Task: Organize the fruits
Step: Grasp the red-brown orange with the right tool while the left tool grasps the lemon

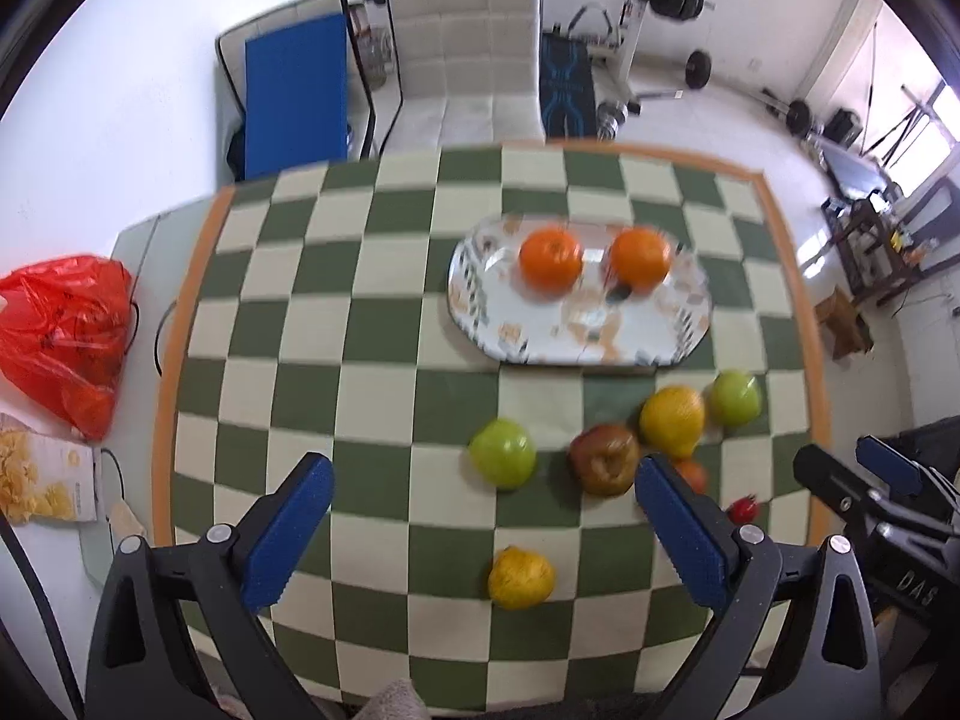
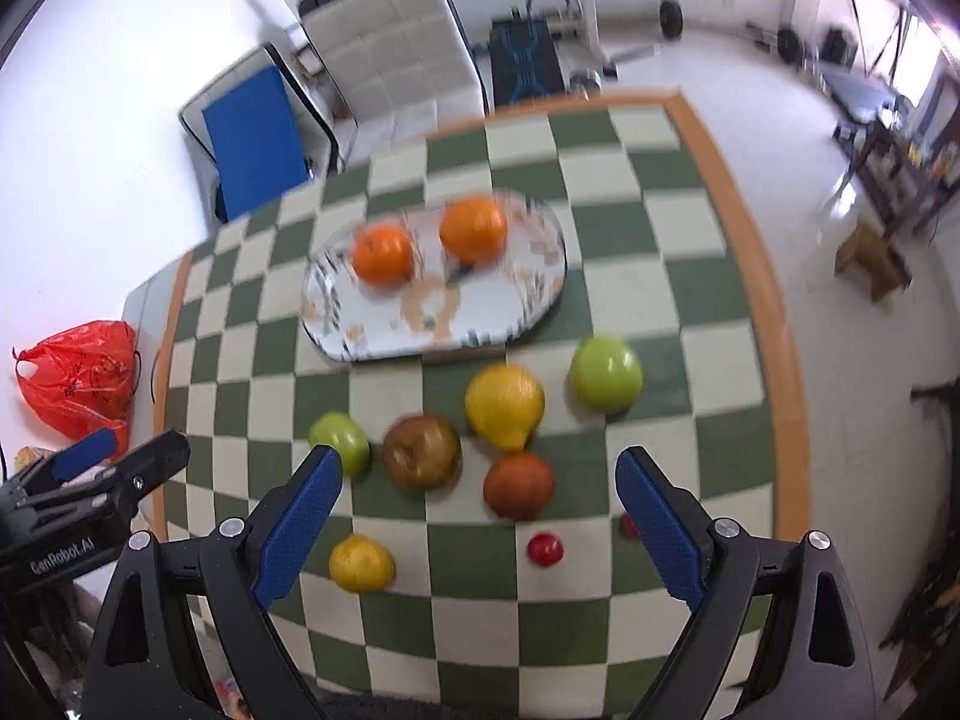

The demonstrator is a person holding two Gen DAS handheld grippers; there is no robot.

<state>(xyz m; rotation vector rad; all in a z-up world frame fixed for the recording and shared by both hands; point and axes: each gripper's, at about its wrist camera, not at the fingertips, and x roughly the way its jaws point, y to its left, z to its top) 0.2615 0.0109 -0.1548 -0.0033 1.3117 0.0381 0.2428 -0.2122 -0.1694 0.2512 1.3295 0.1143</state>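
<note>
An oval patterned plate (image 1: 654,330) (image 2: 510,306) on the checkered table holds two oranges (image 1: 551,258) (image 2: 473,229). In front of it lie loose fruits: two green apples (image 1: 503,452) (image 2: 606,372), a brownish apple (image 1: 605,458) (image 2: 422,451), a large lemon (image 1: 672,421) (image 2: 505,403), a small yellow fruit (image 1: 521,577) (image 2: 361,563), a reddish fruit (image 2: 518,485) and small red ones (image 2: 545,549). My left gripper (image 1: 483,531) hovers open above the near fruits. My right gripper (image 2: 477,525) is open over the reddish fruit. Neither holds anything.
A green-and-cream checkered cloth with an orange border (image 1: 180,324) covers the table. A red plastic bag (image 1: 66,330) and a snack box (image 1: 42,483) lie left of it. A white chair (image 1: 465,54) stands at the far side, with gym equipment behind.
</note>
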